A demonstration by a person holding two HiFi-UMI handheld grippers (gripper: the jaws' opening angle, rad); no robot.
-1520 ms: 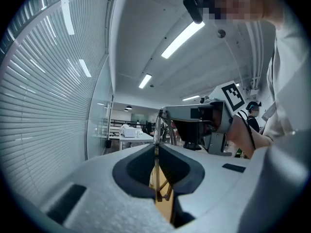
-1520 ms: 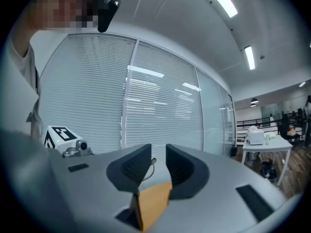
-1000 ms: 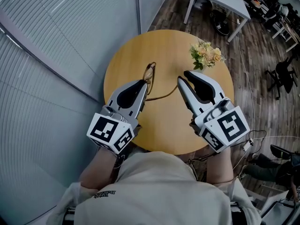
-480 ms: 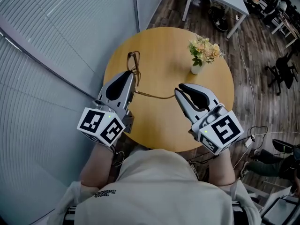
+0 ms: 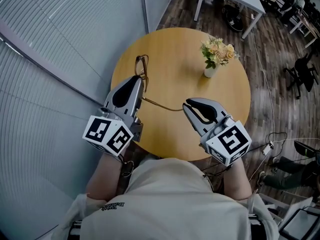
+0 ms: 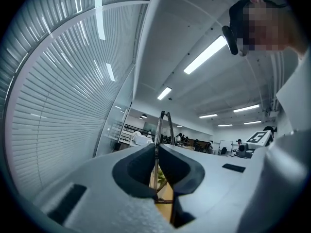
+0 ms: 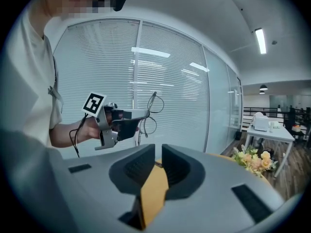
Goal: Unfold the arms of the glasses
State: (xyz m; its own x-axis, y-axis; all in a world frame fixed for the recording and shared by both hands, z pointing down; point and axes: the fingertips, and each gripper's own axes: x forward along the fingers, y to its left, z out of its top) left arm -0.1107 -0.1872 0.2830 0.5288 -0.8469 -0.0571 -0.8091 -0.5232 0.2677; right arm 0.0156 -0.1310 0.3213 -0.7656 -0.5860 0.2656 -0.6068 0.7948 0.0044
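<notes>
Head view, set against a second ago: the left gripper (image 5: 139, 81) has carried the thin, dark wire-rimmed glasses (image 5: 141, 66) out toward the left edge of the round light-wood table (image 5: 175, 44). Meanwhile the right gripper (image 5: 185, 105) has sunk and drawn back toward the person, so one slim temple arm (image 5: 162, 104) now stretches between the two. I judge that arm to be swung open or close to it; the second arm I cannot make out. Left gripper view has the jaws almost together, clamped on the frame, whose rim stands up above the tips, clear of the tabletop. Right gripper view shows its jaws a narrow slit apart with a thin dark tip in the slit, seemingly pinched. The only container, a small white vase (image 5: 209, 73), stands at the table's far right, well apart from both grippers, holding pale yellow and peach flowers (image 5: 218, 51).
</notes>
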